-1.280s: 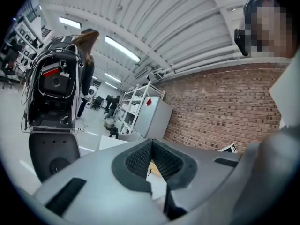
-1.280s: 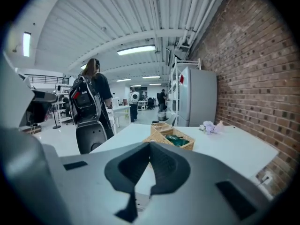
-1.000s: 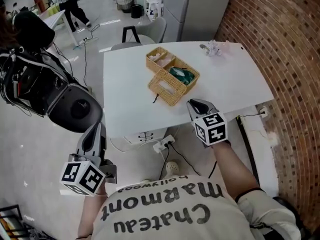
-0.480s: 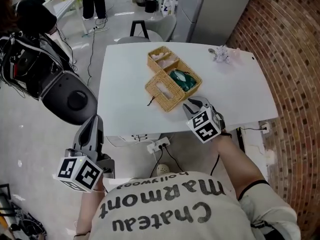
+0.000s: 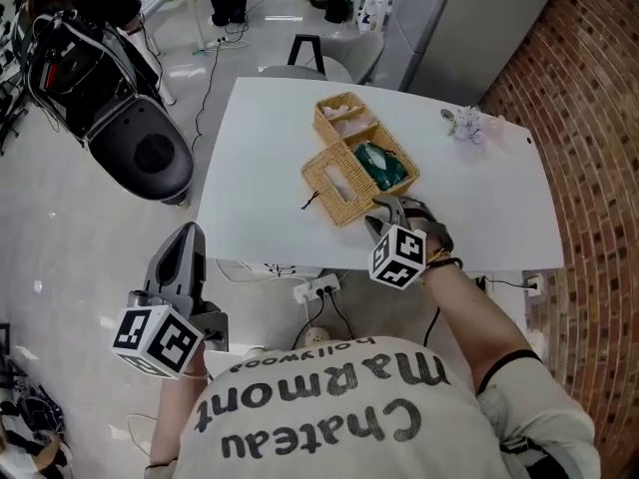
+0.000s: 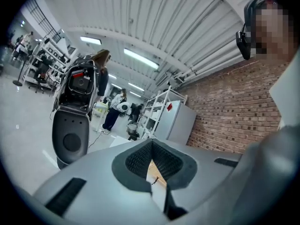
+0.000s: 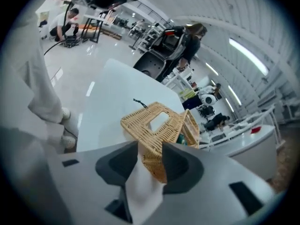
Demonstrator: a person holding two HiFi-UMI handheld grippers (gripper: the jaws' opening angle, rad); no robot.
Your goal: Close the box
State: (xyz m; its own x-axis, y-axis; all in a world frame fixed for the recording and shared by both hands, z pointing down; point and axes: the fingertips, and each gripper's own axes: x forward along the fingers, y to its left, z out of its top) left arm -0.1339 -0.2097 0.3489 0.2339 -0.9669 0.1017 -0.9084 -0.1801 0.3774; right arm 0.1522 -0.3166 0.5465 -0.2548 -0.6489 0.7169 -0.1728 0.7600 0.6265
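A wicker box [image 5: 344,118] stands on the white table [image 5: 260,138], with something green [image 5: 384,163] in its near compartment. Its slotted lid [image 5: 334,183] leans half raised over the near left part. My right gripper [image 5: 384,213] hovers at the box's near corner; its jaws are opening. In the right gripper view the box's corner [image 7: 157,125] shows between the pads of that gripper [image 7: 150,161], which do not press on it. My left gripper [image 5: 185,257] hangs low, off the table's near left edge, with nothing in it. In the left gripper view its jaws [image 6: 152,165] look shut.
A black bag on a stand [image 5: 130,128] sits on the floor to the left. A small pale trinket [image 5: 466,123] lies on the table's far right. A brick wall [image 5: 599,118] runs along the right. Cables and a power strip [image 5: 315,289] lie under the table's near edge.
My right gripper has moved forward and left to the box's near corner and its jaws have spread. The left gripper has stayed low at the left.
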